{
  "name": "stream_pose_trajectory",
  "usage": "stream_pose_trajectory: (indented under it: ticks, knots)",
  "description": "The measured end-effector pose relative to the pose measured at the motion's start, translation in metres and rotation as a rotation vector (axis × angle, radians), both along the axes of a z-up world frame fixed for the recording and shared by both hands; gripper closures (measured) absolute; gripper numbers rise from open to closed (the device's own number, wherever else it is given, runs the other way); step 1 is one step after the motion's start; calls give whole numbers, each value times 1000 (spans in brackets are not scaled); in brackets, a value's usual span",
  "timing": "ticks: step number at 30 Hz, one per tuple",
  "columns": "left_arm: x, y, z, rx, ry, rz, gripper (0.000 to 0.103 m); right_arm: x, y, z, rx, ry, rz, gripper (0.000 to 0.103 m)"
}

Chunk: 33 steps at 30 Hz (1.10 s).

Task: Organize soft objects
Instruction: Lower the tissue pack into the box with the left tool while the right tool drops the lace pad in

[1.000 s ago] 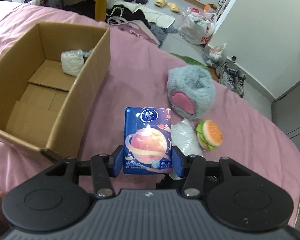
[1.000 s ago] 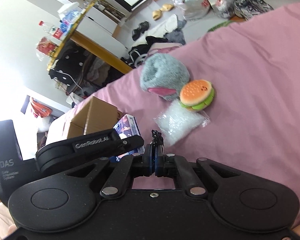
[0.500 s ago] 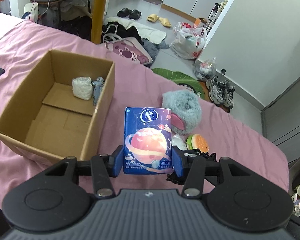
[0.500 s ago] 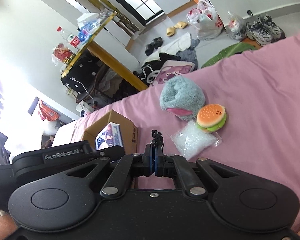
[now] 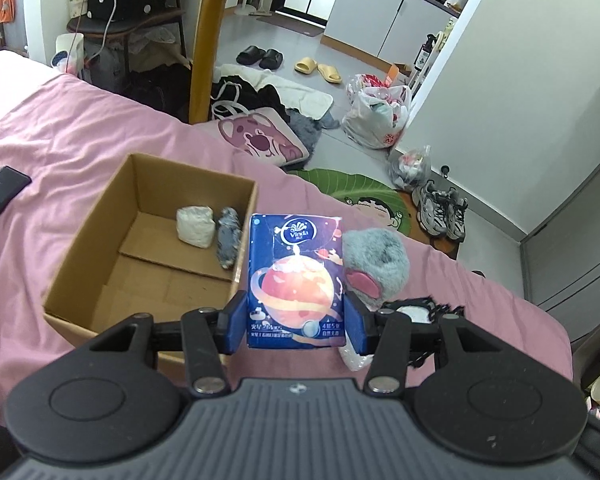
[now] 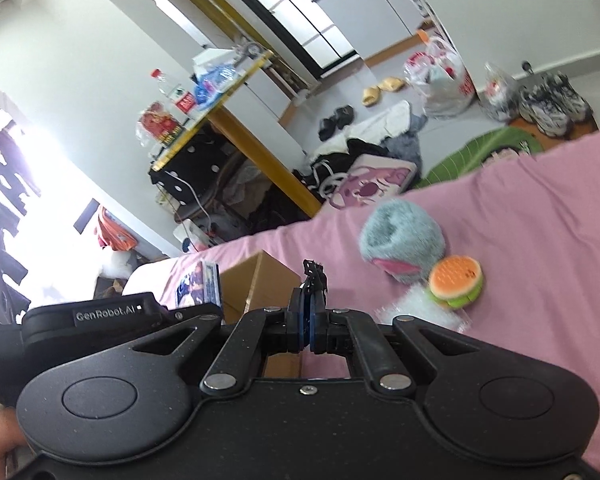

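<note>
Left gripper [image 5: 295, 322]: blue fingers [image 5: 233, 322] pinch the lower sides of a blue tissue pack [image 5: 296, 280] printed with a ringed planet, held upright in the air above the pink bed [image 5: 80, 136]. Right gripper [image 6: 307, 322]: fingers pressed together on a small black lacy scrap [image 6: 313, 276] that sticks up between the tips. Just left of the pack, an open cardboard box [image 5: 88, 240] sits on the bed, holding a white bundle [image 5: 195, 226] and a grey furry item [image 5: 228, 242] against its far wall. Right of the pack lies a grey plush [image 5: 376, 258] with a pink ear. In the right wrist view, a burger toy [image 6: 456, 280] touches the plush, with a clear bag of white filling [image 6: 416, 308] beside it, near the bed's floor-side edge. A dark flat device [image 5: 0, 194] lies at the bed's left edge.
</note>
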<state>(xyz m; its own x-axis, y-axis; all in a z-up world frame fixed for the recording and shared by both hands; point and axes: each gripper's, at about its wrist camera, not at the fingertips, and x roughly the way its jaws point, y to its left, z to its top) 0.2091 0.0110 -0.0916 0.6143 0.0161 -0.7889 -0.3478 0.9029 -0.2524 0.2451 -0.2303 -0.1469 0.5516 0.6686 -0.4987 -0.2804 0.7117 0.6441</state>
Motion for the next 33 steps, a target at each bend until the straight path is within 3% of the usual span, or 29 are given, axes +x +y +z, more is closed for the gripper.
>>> stream_pose_trajectory:
  ticks: [17,33]
  knots:
    - [6,74,-2,6,-25,76,54,9,20,24,5,-72,0,101]
    - [24,122,-45,-50,-3,143,54,12,88,37,-33,-92,56,101]
